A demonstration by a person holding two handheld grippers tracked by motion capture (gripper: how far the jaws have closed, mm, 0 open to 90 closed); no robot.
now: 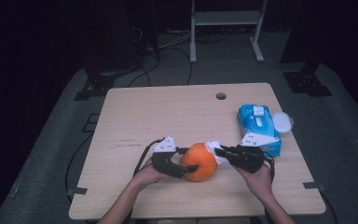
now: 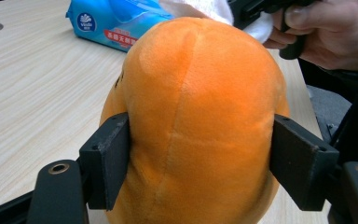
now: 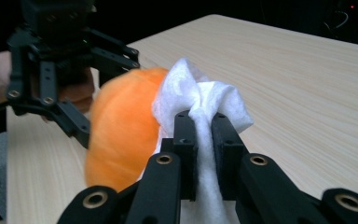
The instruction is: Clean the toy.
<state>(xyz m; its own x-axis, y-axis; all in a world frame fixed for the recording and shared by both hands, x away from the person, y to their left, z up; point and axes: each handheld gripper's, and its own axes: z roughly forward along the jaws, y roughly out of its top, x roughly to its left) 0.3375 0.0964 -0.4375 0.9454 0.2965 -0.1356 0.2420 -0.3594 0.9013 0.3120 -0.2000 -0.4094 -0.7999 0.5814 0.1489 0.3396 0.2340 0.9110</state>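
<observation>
Orange plush sits near worktop front edge, squeezed by left tool; right tool clamps white wipe against it (soft toy): hard wiping could push it free.

One orange plush toy, one white wipe, one blue wipe pack, two tools.

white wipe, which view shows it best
The right gripper view: the white wipe sits close up, pinched between that gripper's jaws against the orange plush. The high view shows it small; the left gripper view shows a corner behind the plush.
</observation>
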